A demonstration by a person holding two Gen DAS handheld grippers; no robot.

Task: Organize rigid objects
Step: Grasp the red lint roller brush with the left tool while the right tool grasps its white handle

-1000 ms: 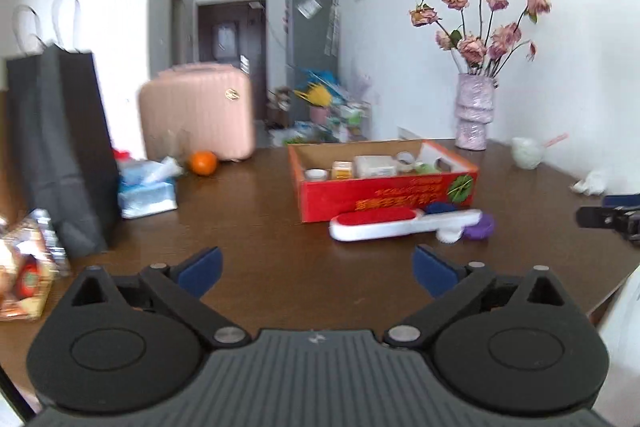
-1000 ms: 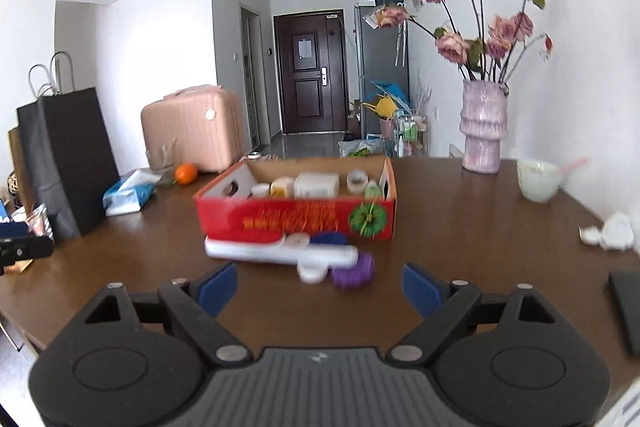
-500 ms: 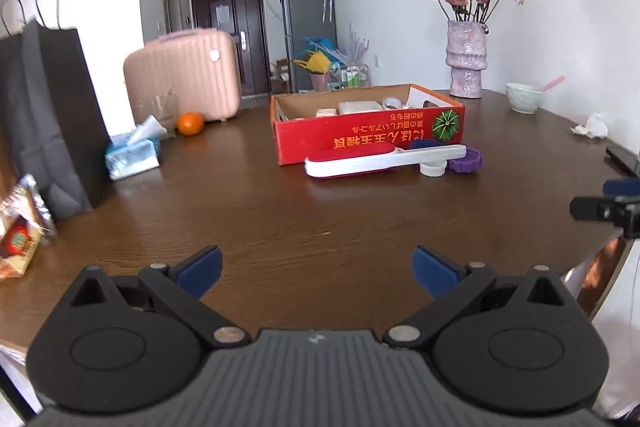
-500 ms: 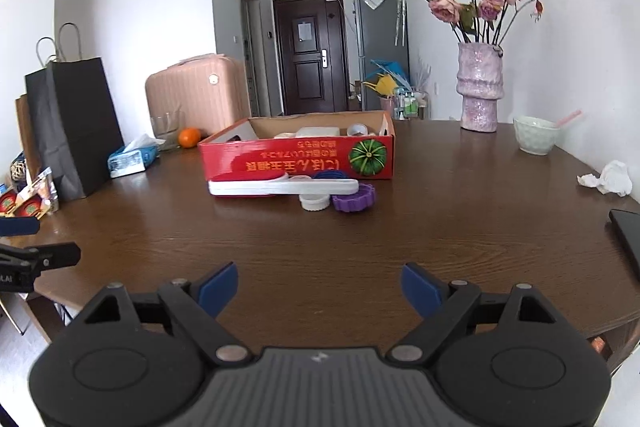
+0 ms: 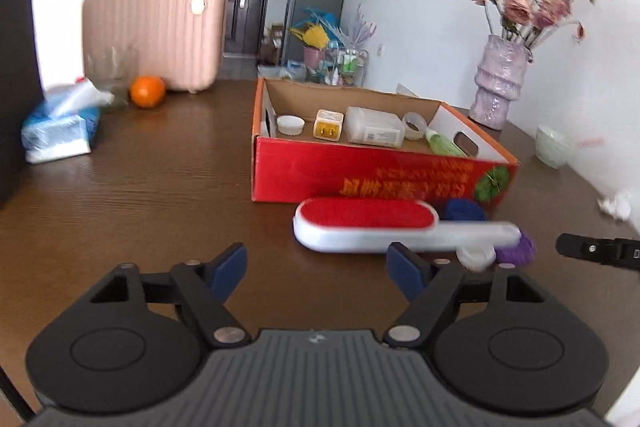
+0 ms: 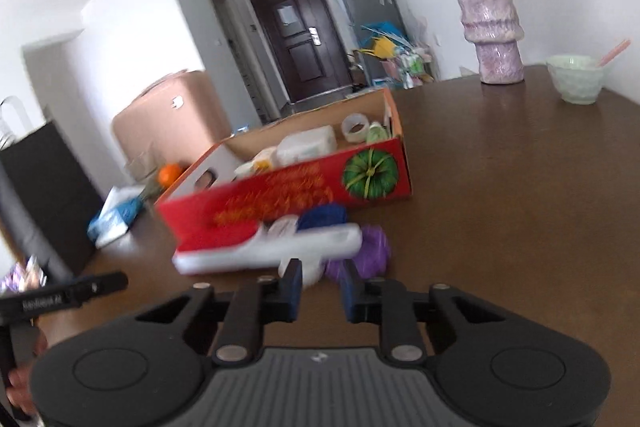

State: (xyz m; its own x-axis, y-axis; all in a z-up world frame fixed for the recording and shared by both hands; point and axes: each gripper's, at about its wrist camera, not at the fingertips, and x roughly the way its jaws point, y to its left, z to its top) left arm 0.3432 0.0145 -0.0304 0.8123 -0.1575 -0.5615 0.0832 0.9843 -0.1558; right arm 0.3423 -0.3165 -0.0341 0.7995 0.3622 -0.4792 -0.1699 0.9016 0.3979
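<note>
**Mia:** What is new with the right gripper [image 6: 320,293]?

**Ben:** Its blue fingers were far apart half a second ago. Now they are much closer, with only a narrow gap left. Nothing is between them. It has also come close to the things on the table and it leans to one side, so the room looks tilted.

**Mia:** What is just past its tips?

**Ben:** A white cap [image 6: 304,273] and a purple cap [image 6: 370,253], just ahead. Behind them lies the lint brush [image 6: 268,247], white with a red pad. A blue cap [image 6: 324,217] sits behind the brush, up against the red box [image 6: 288,197].

**Mia:** And the left gripper [image 5: 316,267]?

**Ben:** It has come nearer too. Its fingers are wide apart and hold nothing. It sits level and low over the table [image 5: 140,195]. The lint brush [image 5: 396,229] is just ahead, a bit to its right. The red box [image 5: 360,171] is behind that, with small white tubs and a tape roll inside.

**Mia:** What is far off?

**Ben:** An orange [image 5: 147,91], a tissue pack [image 5: 60,125] and a pink suitcase [image 5: 154,31] to the left. A vase [image 5: 502,83] of flowers to the right.
</note>
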